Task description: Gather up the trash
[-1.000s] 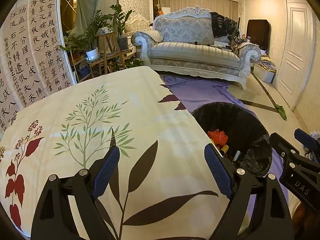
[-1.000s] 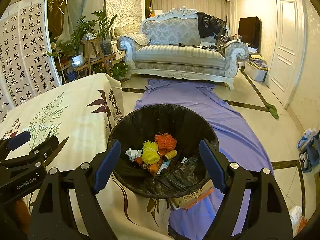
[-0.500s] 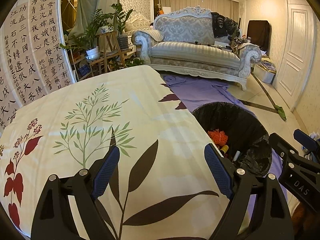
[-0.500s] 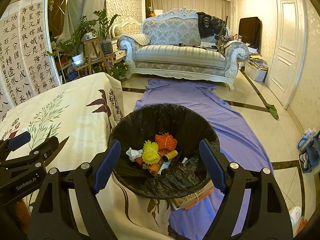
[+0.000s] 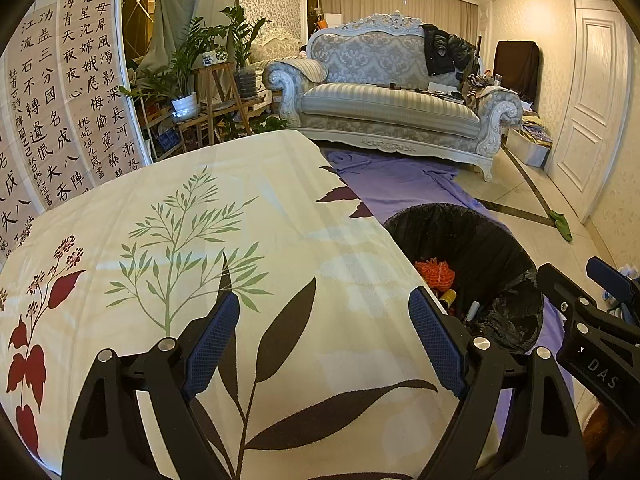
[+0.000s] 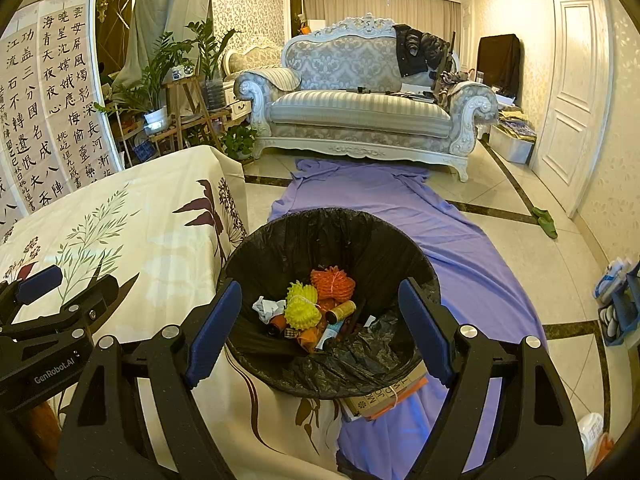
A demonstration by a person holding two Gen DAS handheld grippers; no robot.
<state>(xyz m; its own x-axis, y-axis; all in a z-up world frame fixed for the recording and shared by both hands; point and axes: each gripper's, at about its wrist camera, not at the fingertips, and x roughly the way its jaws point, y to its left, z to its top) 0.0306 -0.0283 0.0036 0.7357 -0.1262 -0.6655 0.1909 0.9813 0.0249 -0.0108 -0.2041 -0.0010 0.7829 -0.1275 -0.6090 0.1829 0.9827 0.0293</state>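
A round bin with a black liner (image 6: 328,232) stands beside the table. Inside it lie an orange foam net (image 6: 333,283), a yellow foam net (image 6: 302,312), crumpled white paper (image 6: 266,309), a small gold can (image 6: 341,311) and other scraps. My right gripper (image 6: 320,330) hovers over the bin, open, with nothing between its blue pads. My left gripper (image 5: 324,336) hangs over the leaf-printed tablecloth (image 5: 200,248), open and holding nothing. In the left wrist view the bin (image 5: 472,240) sits at the right, with the orange net (image 5: 435,272) showing. Each gripper shows at the edge of the other's view.
A purple sheet (image 6: 400,200) runs across the tiled floor from the bin to an ornate grey sofa (image 6: 360,112). Books (image 6: 384,398) lie under the bin's near side. Potted plants (image 6: 160,92) and a calligraphy screen (image 6: 48,112) stand to the left. A white door (image 6: 576,92) is at the right.
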